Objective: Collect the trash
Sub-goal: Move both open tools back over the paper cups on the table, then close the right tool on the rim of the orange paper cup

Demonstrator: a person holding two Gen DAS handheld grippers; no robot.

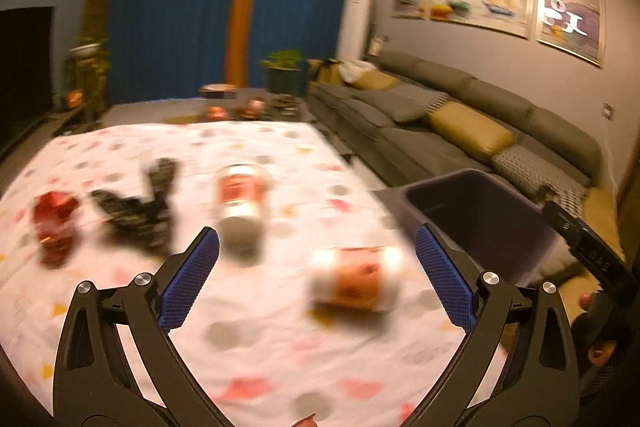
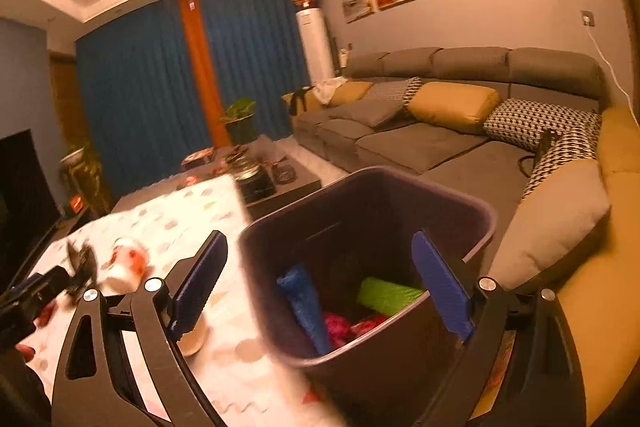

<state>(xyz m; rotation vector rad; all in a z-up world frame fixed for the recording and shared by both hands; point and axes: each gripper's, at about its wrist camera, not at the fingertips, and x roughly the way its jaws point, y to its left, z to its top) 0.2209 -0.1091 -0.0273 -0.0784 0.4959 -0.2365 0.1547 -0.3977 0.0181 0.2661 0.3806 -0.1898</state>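
Note:
Two red-and-white cans lie on the patterned tablecloth [image 1: 248,339]: one [image 1: 354,279] between my open left gripper's [image 1: 318,273] fingers, another [image 1: 240,203] further away. A black crumpled wrapper [image 1: 138,207] and a red wrapper [image 1: 54,223] lie at the left. A dark bin [image 1: 480,215] stands off the table's right edge. My right gripper [image 2: 320,283] is open and empty above the bin [image 2: 360,211], which holds a blue wrapper [image 2: 306,303], a green piece [image 2: 386,295] and red scraps [image 2: 344,325]. A can [image 2: 128,263] shows at the left there.
A grey sofa [image 2: 420,139] with yellow and patterned cushions runs along the right wall behind the bin. A dark coffee table [image 2: 264,179] with dishes stands beyond the tablecloth. Potted plants [image 1: 284,71] and blue curtains are at the back. A TV stands at far left.

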